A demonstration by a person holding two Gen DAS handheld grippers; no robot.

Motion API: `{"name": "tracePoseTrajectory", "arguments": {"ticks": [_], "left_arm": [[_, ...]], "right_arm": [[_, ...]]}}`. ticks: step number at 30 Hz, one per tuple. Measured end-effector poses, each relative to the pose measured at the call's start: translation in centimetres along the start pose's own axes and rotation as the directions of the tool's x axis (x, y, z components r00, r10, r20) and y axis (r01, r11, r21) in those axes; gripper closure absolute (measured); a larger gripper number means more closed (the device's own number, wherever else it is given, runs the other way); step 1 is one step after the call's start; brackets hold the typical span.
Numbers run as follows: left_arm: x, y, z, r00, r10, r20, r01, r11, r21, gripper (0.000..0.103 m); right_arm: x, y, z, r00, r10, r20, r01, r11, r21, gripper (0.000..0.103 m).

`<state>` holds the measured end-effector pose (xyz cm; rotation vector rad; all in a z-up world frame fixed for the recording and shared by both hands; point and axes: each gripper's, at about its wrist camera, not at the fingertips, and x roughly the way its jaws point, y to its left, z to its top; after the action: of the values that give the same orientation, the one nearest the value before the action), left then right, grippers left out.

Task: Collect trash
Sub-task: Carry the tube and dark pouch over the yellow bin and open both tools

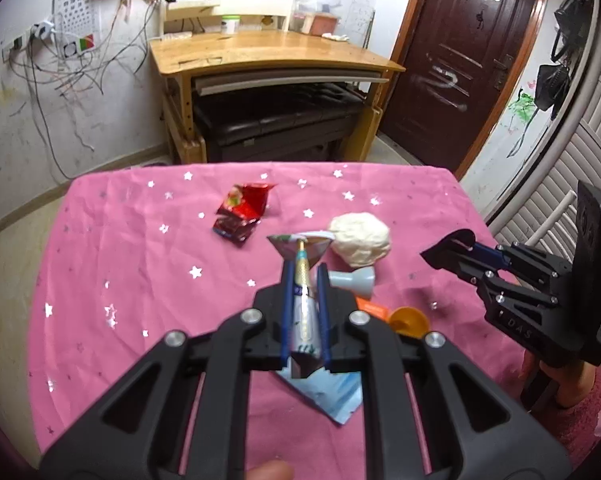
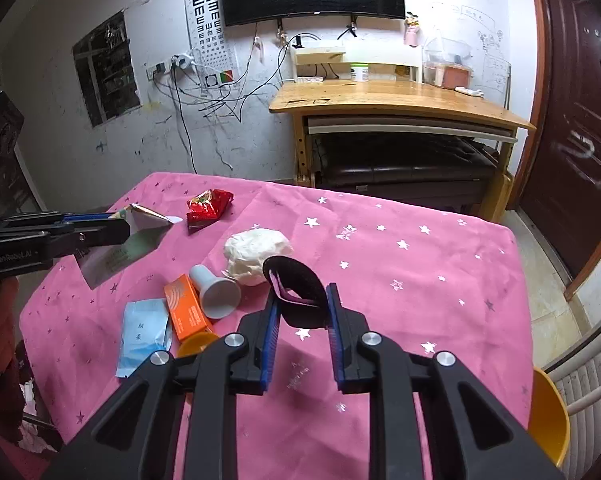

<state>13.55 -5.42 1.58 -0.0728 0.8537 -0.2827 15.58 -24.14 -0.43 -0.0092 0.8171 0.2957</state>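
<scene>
My left gripper (image 1: 302,268) is shut on a silver foil wrapper (image 1: 300,242), lifted above the pink starred tablecloth (image 1: 120,260). In the right wrist view the left gripper (image 2: 120,226) comes in from the left with that wrapper (image 2: 140,236) hanging from it. My right gripper (image 2: 302,296) is shut on a black curled scrap (image 2: 296,280), and the left wrist view shows this right gripper (image 1: 452,252) raised at the right. On the cloth lie a red wrapper (image 2: 208,208), a white crumpled paper ball (image 2: 256,254), a light blue sachet (image 2: 144,330) and an orange box (image 2: 186,306).
A grey funnel-shaped cup (image 2: 216,288) lies on its side beside the paper ball. A small orange cup (image 1: 410,320) sits near the box. A yellow bin (image 2: 548,416) stands off the table's right corner. A wooden desk (image 2: 400,100) stands beyond the table.
</scene>
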Motion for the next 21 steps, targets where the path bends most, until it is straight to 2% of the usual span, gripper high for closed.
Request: {"name": "tracePoseTrajectory", "arguments": {"ticks": [9,21], "left_arm": [[-0.6,-2.7,0.3,1.000,-0.005,0.016,0.004,0.999,0.047,0.093],[0.1,-6.8,0.7,1.000,-0.021,0.013,0.019,0.994,0.111,0.093]], "right_arm": [[-3.4,-3.1,-1.3,0.998,-0.029,0.051,0.026,0.997,0.067,0.087],[-7.3,-9.1,-4.2,0.990,-0.097,0.100,0.075,0.976,0.204,0.087]]}}
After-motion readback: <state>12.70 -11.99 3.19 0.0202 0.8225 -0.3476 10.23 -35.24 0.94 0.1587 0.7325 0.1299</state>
